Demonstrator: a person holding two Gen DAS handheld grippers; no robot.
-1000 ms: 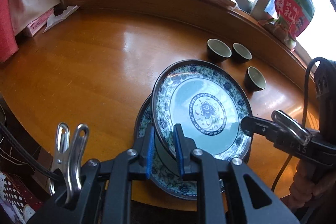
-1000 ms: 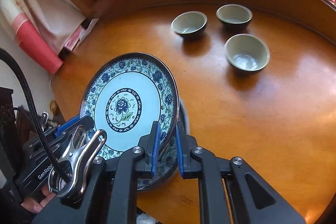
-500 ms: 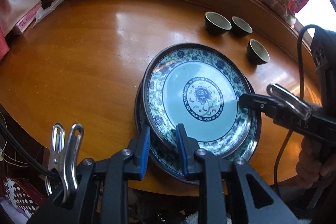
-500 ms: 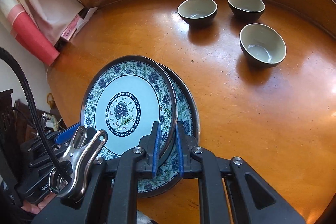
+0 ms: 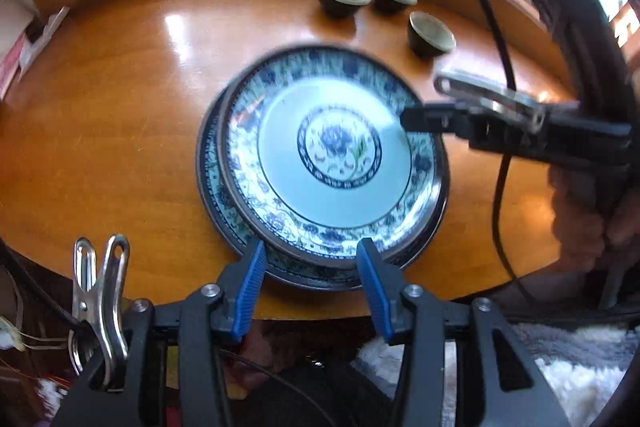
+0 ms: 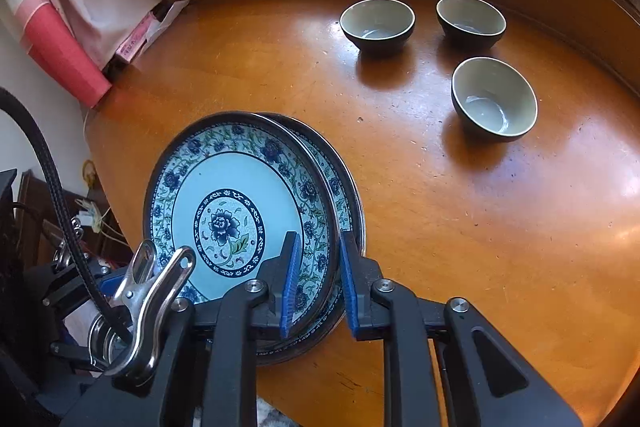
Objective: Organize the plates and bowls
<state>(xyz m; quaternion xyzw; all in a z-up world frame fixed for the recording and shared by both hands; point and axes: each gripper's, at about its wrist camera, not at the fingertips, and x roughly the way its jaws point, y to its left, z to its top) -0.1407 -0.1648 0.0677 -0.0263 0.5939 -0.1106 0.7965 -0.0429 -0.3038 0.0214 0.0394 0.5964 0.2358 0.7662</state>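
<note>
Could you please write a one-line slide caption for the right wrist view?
Right gripper open astride the top plate, stacked on a second plate, three bowls beyond.

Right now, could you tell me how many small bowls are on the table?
3: two side by side at the far edge, left bowl and right bowl; a third, nearer bowl. None appears hidden.

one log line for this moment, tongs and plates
left tongs: open, at plate rim | right tongs: open, astride rim | top plate: on lower plate | three bowls: apart, unstacked
</note>
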